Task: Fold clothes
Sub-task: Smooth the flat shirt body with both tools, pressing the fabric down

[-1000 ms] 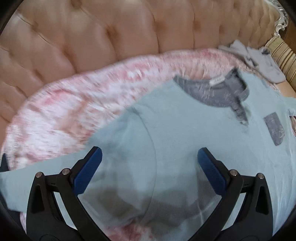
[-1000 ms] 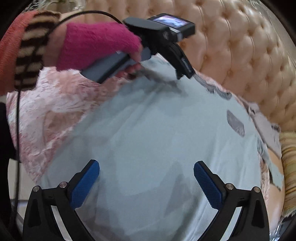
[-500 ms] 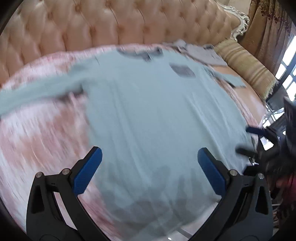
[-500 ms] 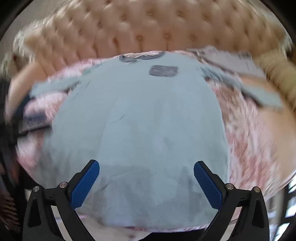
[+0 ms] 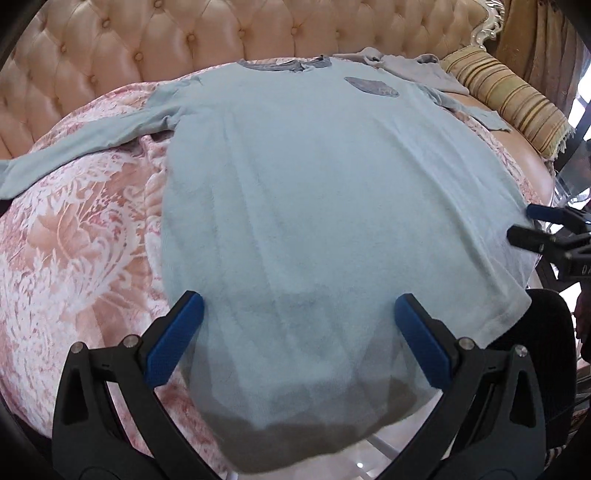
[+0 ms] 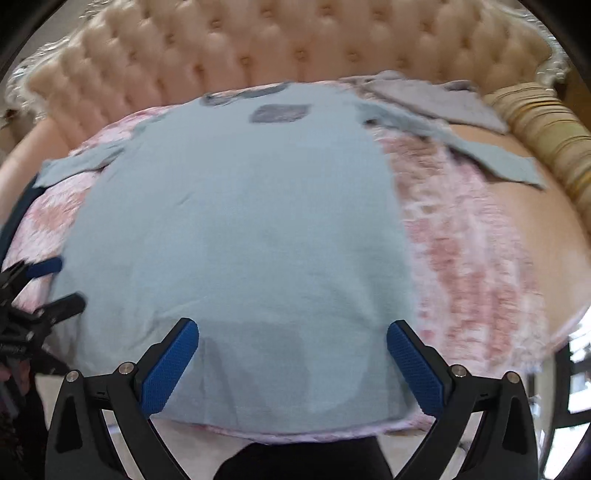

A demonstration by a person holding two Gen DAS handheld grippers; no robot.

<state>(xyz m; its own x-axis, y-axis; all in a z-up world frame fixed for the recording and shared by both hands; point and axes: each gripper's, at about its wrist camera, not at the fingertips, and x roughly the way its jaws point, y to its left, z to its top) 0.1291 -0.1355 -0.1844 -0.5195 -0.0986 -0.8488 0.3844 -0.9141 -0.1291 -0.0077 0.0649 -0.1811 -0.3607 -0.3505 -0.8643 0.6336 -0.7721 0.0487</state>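
A light blue long-sleeved shirt (image 5: 325, 192) with a grey collar and grey chest pocket (image 5: 371, 85) lies flat, front up, on a pink patterned cover (image 5: 74, 236). Both sleeves are spread out to the sides. My left gripper (image 5: 297, 332) is open and empty above the shirt's hem. My right gripper (image 6: 291, 358) is open and empty above the hem of the shirt (image 6: 236, 221) too. The right gripper also shows at the right edge of the left wrist view (image 5: 532, 227), and the left gripper at the left edge of the right wrist view (image 6: 51, 284).
A tufted peach headboard (image 5: 221, 33) curves behind the cover. A grey garment (image 5: 417, 66) lies behind the shirt's right shoulder. A striped gold bolster (image 5: 513, 103) lies at the right. The cover's front edge drops off below the hem.
Both grippers have pulled back from near the collar and sleeve to the hem end. The shirt now lies spread flat with both sleeves out. Both grippers stay open.
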